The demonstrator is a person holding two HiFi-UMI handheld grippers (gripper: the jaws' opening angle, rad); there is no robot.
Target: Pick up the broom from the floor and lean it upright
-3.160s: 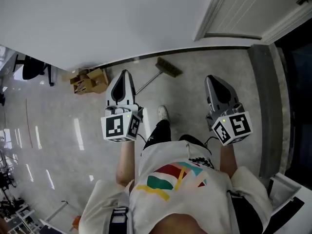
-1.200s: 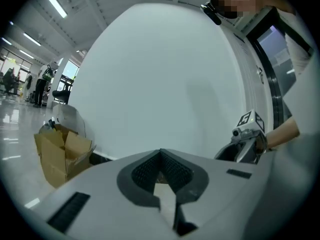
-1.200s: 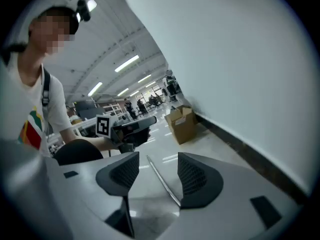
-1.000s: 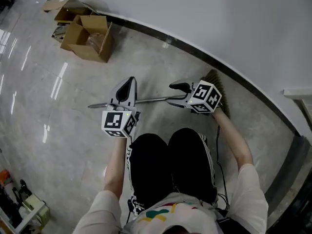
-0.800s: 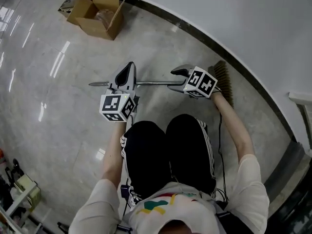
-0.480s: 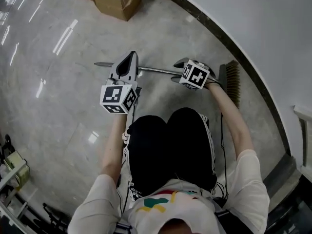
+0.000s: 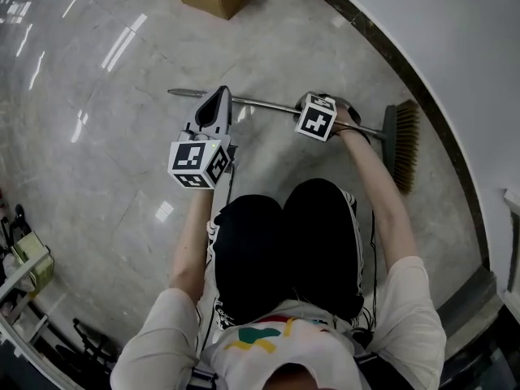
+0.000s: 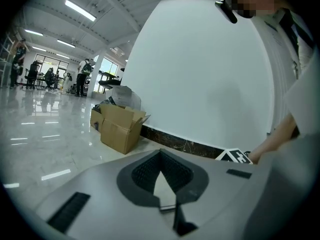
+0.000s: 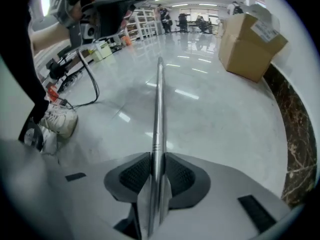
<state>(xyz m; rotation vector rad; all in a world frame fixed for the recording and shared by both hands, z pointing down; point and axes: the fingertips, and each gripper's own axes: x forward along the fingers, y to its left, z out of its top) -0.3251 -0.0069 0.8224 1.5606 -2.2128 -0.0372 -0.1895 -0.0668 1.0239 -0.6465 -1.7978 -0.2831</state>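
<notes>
**Task item.** The broom (image 7: 404,146) is stretched out low along the floor (image 7: 106,145), not upright, near the foot of a plain white wall (image 7: 455,23). Its handle (image 9: 159,104) is a slim, round, bright metal tube with a ringed joint partway along. The head (image 7: 405,157) is a long narrow block with tan bristles, lying just beside the dark, veined skirting strip (image 7: 370,35). Whether the handle is resting on the floor or is raised slightly off it cannot be told.

**Right gripper** (image 9: 156,176). It points steeply down. The jaws have just been closing and now stand narrowly apart with the handle between them. The ribbed black pads (image 9: 131,176) press on the tube from both sides.

**Left gripper** (image 8: 161,156). It is held nearly level. The jaw tips meet in a point, leaving only a small wedge-shaped gap behind them, and they hold nothing. In the head view its nose overlaps the handle, farther from the broom head than the right gripper.

**Surroundings.** The floor is glossy pale grey stone that reflects the ceiling lights. An open brown cardboard box (image 8: 120,129) stands against the skirting beyond the handle's free end. A white laced shoe (image 9: 57,121) and a black cable (image 9: 92,91) show in the right gripper view.
</notes>
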